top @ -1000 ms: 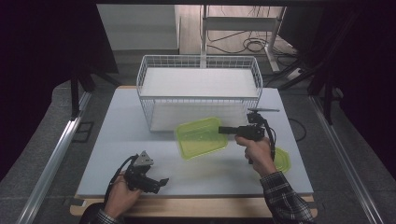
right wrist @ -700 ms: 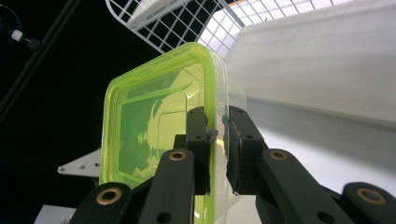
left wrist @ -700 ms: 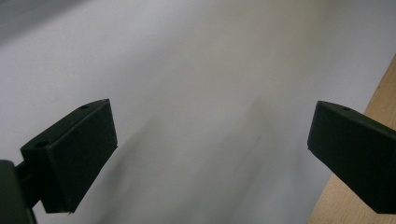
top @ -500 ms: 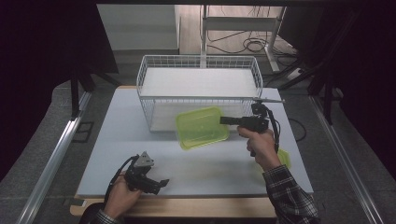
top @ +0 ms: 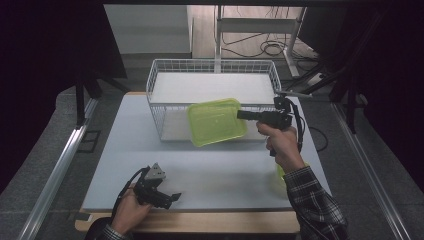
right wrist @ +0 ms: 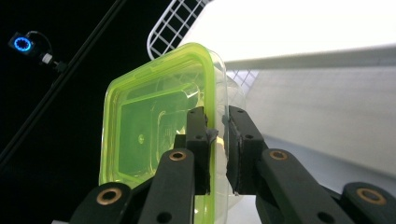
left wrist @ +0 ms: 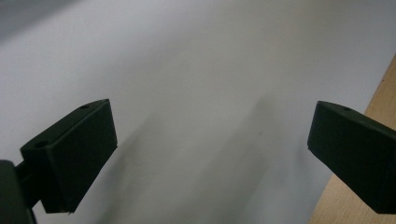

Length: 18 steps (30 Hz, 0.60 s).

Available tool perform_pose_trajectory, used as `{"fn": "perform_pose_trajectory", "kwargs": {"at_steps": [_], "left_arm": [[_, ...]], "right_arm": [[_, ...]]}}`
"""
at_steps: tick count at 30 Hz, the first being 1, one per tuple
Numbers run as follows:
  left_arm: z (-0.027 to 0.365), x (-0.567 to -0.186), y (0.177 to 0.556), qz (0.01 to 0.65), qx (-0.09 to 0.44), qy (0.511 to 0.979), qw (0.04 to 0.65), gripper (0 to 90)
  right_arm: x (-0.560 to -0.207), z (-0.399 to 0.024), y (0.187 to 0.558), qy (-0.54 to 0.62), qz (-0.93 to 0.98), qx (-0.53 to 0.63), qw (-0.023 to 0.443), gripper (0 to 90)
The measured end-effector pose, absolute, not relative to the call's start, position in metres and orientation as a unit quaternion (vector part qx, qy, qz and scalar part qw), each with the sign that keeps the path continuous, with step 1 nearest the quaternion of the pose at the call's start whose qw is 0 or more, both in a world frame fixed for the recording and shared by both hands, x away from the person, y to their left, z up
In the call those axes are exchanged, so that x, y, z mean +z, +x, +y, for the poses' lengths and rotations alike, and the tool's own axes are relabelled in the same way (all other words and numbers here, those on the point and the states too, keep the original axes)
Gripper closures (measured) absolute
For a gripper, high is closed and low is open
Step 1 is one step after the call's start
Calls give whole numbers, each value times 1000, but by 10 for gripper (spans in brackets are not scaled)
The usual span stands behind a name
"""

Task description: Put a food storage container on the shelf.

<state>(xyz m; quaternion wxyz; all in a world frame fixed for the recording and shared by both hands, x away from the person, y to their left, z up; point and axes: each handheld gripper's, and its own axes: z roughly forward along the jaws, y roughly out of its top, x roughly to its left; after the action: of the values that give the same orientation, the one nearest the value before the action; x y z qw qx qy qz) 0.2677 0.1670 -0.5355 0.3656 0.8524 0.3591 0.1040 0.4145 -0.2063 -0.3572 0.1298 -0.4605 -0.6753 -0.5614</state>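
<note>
A clear container with a yellow-green lid (top: 217, 121) hangs in the air in front of the white wire basket (top: 165, 66), just above its front rim. My right gripper (top: 241, 114) is shut on the container's right edge. In the right gripper view the two black jaws pinch the container's rim (right wrist: 212, 84), midway at my right gripper (right wrist: 217, 135). My left gripper (top: 170, 198) rests low at the table's front left, held by a hand. In the left gripper view my left gripper (left wrist: 210, 149) stands open over the bare white tabletop.
The white table (top: 120, 145) has a wooden front edge (top: 200, 222). A yellow-green object (top: 281, 174) lies partly hidden behind the right forearm. Metal rails (top: 55, 170) run along the left side, and cables (top: 272, 47) lie on the floor behind.
My right gripper has lifted the container up and away from the table, toward the basket's front rim. The left gripper has stayed in place.
</note>
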Motion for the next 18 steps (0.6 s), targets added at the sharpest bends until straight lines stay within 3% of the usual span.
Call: {"fn": "perform_pose_trajectory", "kwargs": {"at_steps": [18], "left_arm": [[171,-534,268,369,115,845,370,10]], "right_arm": [[-328,-201,438,-474,-657,-580,81,802]]}}
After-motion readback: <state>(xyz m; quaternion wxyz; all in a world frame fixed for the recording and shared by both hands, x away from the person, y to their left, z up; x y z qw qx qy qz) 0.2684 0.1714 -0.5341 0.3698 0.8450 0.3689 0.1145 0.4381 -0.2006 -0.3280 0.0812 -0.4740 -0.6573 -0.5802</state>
